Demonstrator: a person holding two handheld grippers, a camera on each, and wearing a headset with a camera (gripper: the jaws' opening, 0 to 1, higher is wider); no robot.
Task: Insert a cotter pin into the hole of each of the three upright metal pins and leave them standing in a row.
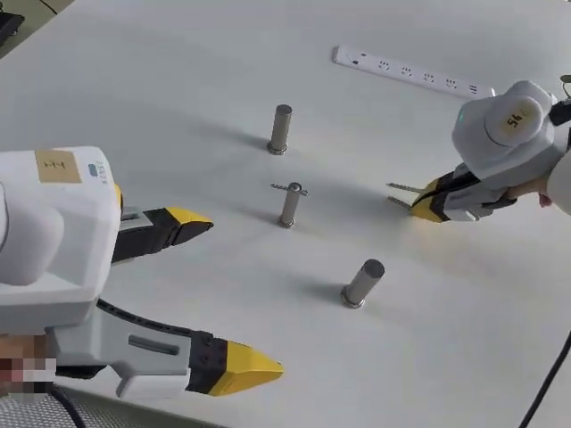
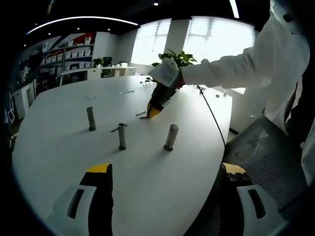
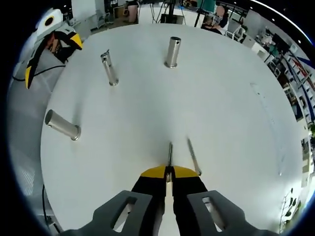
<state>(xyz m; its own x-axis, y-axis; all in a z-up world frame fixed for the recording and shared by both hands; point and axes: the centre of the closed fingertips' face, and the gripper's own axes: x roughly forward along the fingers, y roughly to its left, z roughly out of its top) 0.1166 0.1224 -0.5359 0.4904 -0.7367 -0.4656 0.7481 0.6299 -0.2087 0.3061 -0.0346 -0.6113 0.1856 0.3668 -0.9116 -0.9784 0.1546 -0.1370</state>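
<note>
Our right gripper [image 3: 169, 173] is clenched on a cotter pin [image 3: 170, 153] that juts straight out past the tips. A second cotter pin [image 3: 193, 156] lies on the white table [image 3: 221, 98] just beside it. Our left gripper [image 1: 234, 294] is spread wide, grasping nothing. Between the grippers stand three metal pins in a row: far pin [image 1: 280, 129], middle pin [image 1: 288, 209] carrying an inserted cotter pin [image 1: 290, 188], and near pin [image 1: 363, 283].
</note>
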